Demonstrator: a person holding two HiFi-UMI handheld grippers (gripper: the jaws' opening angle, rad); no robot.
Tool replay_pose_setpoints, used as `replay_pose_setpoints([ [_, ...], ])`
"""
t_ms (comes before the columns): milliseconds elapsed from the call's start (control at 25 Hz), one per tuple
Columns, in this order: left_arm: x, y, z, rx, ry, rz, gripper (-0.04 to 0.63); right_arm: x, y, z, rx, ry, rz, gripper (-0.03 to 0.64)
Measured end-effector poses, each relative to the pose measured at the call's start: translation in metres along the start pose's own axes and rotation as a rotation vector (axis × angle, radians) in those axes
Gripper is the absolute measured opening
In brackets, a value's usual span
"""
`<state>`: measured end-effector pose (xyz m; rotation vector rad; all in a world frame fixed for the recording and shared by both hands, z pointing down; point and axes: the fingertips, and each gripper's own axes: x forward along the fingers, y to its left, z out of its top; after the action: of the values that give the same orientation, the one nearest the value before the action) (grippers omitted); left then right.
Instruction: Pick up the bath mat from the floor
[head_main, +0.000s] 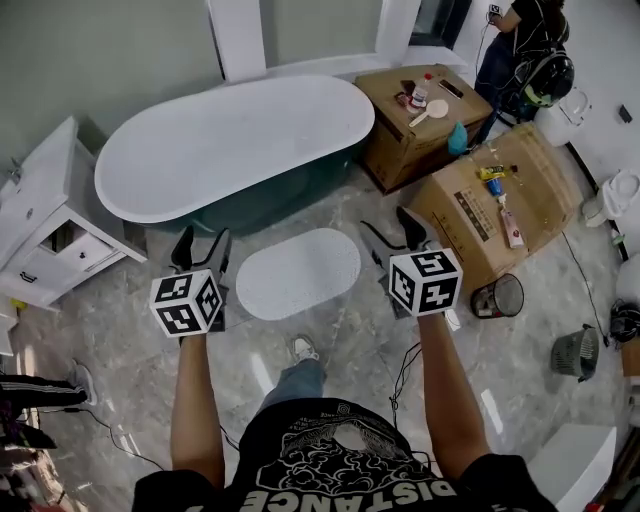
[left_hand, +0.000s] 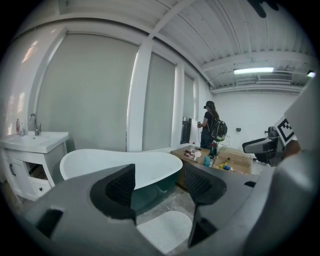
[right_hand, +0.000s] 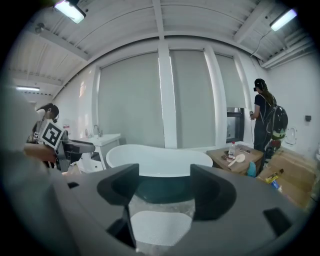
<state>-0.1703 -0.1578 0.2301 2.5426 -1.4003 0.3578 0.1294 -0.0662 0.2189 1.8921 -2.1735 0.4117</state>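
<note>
Grippers first: we hold the left gripper (head_main: 202, 245) and the right gripper (head_main: 390, 228) out in front of us, well above the floor (head_main: 350, 340). Both pairs of jaws stand moderately apart with nothing between the pads (each gripper view shows only mat and floor through the gap).

The bath mat (head_main: 298, 272), a white dimpled oval, lies flat and untouched. In the head view it sits between the two grippers, just in front of the bathtub (head_main: 235, 145).

We judge the step in hand to be the approach. The mat looks thin and limp, so we should come down low at a shallow angle. One jaw of each gripper then slides under the rim at opposite ends before we close. Two grips should keep it from drooping. A steep approach might only push it along.

The floor is glossy grey marbled tile, likely slick, with cables trailing across it. Left of the white tub stands a white vanity (head_main: 45, 220). To the right are cardboard boxes (head_main: 500, 205) strewn with bottles, and a mesh bin (head_main: 497, 296). A person (head_main: 520, 50) stands in the far corner.
</note>
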Motion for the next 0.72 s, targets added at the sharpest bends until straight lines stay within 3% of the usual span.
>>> replay_pose_setpoints([
  [280, 0.054, 0.042, 0.013, -0.027, 0.009, 0.020, 0.305, 0.071, -0.015, 0.032, -0.016, 0.016, 0.004, 0.319],
  [720, 0.078, 0.071, 0.016, -0.042, 0.021, 0.084, 0.305, 0.131, -0.022, 0.040, -0.021, 0.034, 0.056, 0.324],
])
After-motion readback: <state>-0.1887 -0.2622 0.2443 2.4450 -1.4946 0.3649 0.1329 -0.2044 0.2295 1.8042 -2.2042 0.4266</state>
